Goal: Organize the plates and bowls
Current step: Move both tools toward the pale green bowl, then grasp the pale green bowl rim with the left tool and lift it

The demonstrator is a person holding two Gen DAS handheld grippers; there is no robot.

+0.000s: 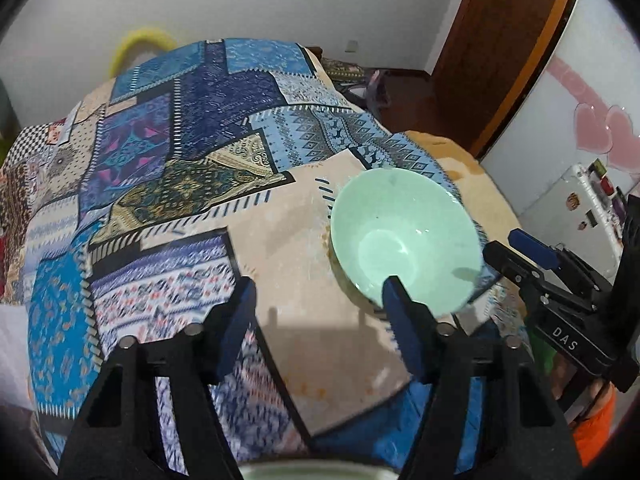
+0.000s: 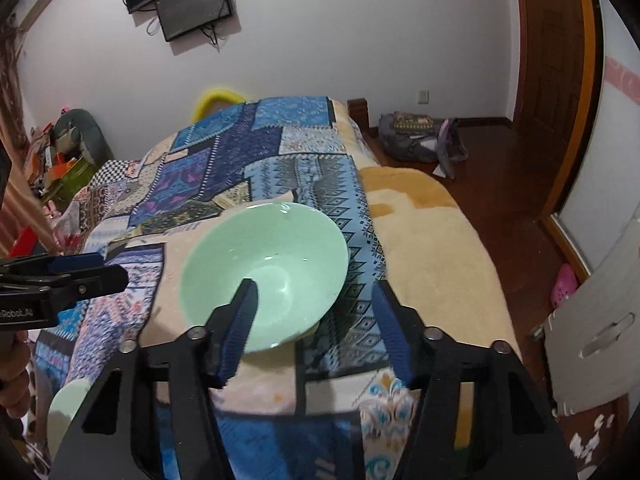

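A pale green bowl [image 1: 404, 240] [image 2: 264, 272] stands upright on the patchwork cloth [image 1: 168, 152] that covers a bed. My left gripper [image 1: 316, 308] is open just in front of the bowl. Its right finger [image 1: 400, 312] overlaps the bowl's near rim and nothing sits between the pads. My right gripper [image 2: 316, 312] is open too. Its left finger [image 2: 242, 320] shows over the bowl's inside and its right finger [image 2: 390, 320] stands clear outside the rim. Each gripper also shows in the other's view: right gripper [image 1: 500, 246], left gripper [image 2: 108, 270]. A second pale green dish [image 2: 68, 404] [image 1: 312, 472] lies at the cloth's near edge.
A beige blanket [image 2: 432, 248] lies uncovered along the bed's right side, with wooden floor beyond it. A bag [image 2: 416, 136] lies on the floor by a wooden door [image 2: 556, 80]. A yellow hoop [image 1: 140, 40] stands behind the bed. A white cabinet [image 1: 580, 200] stands at the right.
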